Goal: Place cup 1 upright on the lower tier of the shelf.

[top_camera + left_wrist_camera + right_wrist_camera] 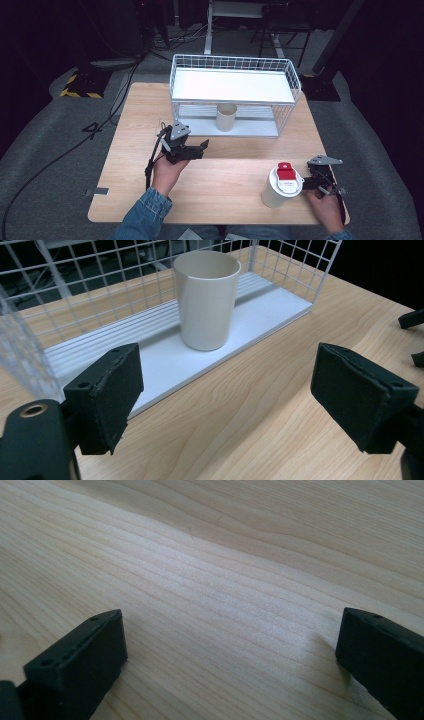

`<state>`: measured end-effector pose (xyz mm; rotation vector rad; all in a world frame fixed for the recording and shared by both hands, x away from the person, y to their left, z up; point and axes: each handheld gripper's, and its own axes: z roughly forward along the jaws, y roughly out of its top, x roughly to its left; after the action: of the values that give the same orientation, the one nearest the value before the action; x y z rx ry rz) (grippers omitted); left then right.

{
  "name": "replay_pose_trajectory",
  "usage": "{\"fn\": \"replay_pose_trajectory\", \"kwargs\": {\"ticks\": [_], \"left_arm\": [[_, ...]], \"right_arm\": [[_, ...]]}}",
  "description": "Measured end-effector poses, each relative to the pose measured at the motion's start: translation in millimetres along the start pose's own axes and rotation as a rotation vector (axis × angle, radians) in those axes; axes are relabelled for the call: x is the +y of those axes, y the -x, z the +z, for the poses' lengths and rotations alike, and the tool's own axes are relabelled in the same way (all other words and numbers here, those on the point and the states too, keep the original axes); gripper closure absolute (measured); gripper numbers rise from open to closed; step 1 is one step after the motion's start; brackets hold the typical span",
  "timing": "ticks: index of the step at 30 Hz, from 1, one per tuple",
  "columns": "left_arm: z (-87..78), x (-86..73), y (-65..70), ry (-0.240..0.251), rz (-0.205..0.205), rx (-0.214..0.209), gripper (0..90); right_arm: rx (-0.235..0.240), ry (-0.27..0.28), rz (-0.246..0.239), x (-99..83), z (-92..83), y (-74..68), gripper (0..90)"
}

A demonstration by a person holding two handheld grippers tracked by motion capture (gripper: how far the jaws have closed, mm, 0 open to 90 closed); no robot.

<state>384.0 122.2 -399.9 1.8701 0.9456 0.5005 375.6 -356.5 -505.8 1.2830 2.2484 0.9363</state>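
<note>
Cream cup (206, 297) upright on lower shelf of wire rack (290, 80). Left gripper (192, 150) jaws apart, empty, facing cup. Right gripper (312, 182) jaws apart, empty, beside lidded cup (281, 187).

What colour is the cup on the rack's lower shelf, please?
Cream cup, clearest in the left gripper view.

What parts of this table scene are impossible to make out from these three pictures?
- Inside of the beige cup on the wire rack: the left gripper view sits too low to see past its rim, and in the high view the rack's upper shelf covers it.
- Print on the lidded white cup by the right gripper: too small in the high view.
- Far room: too dark.
</note>
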Motion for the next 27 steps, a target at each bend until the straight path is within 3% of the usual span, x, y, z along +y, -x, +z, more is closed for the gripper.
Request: {"fn": "replay_pose_trajectory", "kwargs": {"ticks": [7,13,18,23,27], "left_arm": [[-17.3,-9.6,1.5,-0.026,0.030,-0.030,14.0],[-29.3,-22.0,-2.5,-0.035,-0.005,-0.056,14.0],[-40.4,-31.4,-6.5,-0.043,-0.019,-0.039,14.0],[-44.8,-41.8,-8.5,-0.069,-0.005,-0.025,14.1],[-47.5,-50.0,-11.8,-0.099,0.035,-0.021,14.2]], "right_arm": [[0.000,0.000,0.000,0.0,0.0,0.0,0.1],[0.000,0.000,0.000,0.0,0.0,0.0,0.1],[0.000,0.000,0.000,0.0,0.0,0.0,0.1],[0.000,0.000,0.000,0.0,0.0,0.0,0.1],[0.000,0.000,0.000,0.0,0.0,0.0,0.1]]}}
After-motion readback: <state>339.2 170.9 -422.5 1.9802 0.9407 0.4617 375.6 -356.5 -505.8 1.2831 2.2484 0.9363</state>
